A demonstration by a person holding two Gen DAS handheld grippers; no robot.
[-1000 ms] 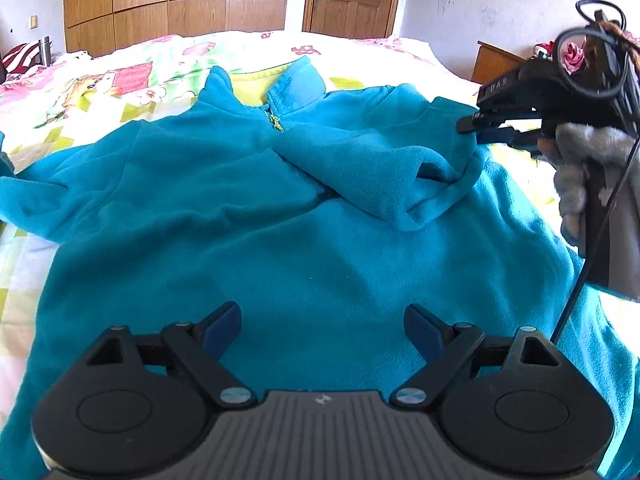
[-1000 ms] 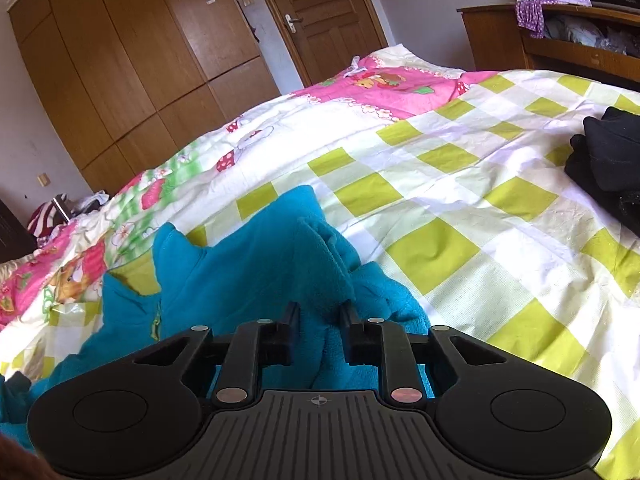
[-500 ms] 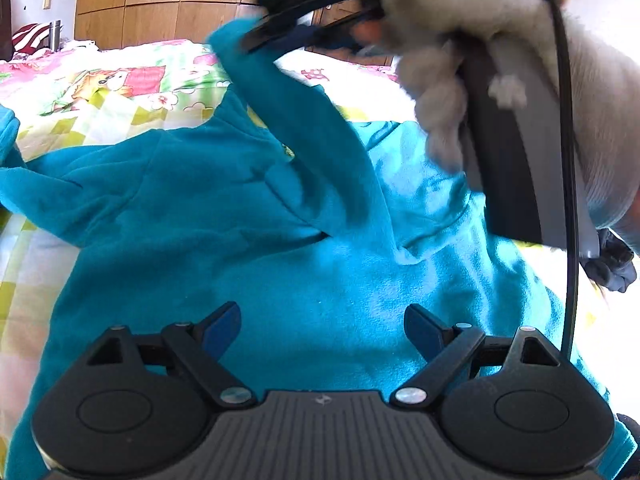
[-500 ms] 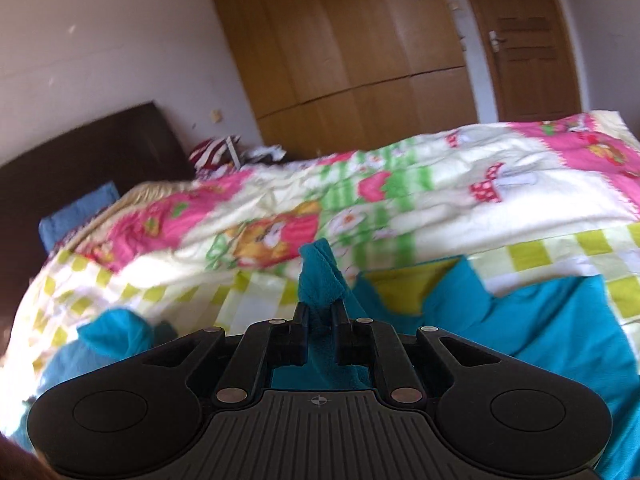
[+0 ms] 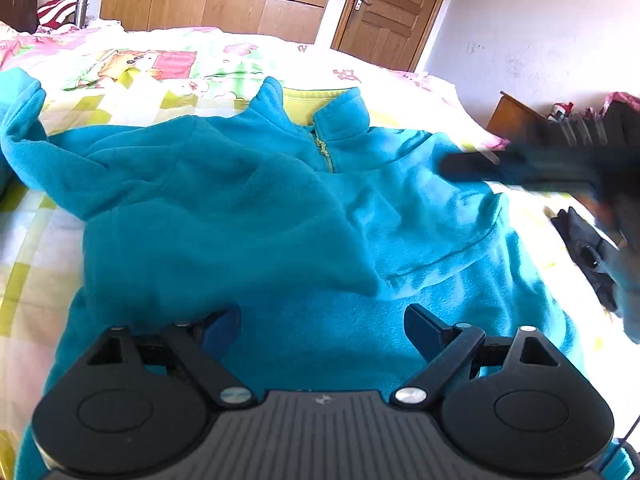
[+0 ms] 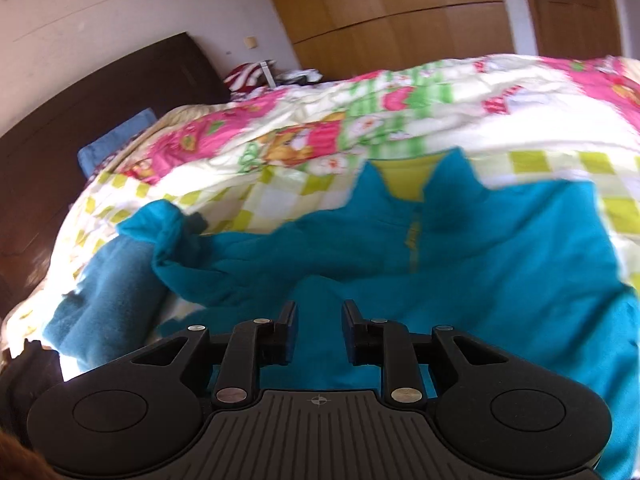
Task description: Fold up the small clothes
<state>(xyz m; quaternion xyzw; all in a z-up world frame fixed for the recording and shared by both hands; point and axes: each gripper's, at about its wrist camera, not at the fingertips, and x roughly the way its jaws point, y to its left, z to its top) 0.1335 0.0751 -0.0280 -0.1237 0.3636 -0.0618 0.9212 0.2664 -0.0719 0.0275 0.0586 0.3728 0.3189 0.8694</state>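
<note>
Teal fleece pullover [image 5: 280,216] lies spread front-up on the checked quilt [image 5: 132,72], collar and short zip pointing toward the wooden wardrobe [image 5: 208,0]. One sleeve is folded across the chest; the other trails off past the pullover's far shoulder. Over the pullover's hem, the left gripper [image 5: 320,326] hovers with its jaws spread wide, holding nothing. The right gripper [image 6: 318,330] hangs above the pullover's chest, jaws parted a little, nothing between them. A dark garment [image 5: 588,252] lies beside the pullover.
</note>
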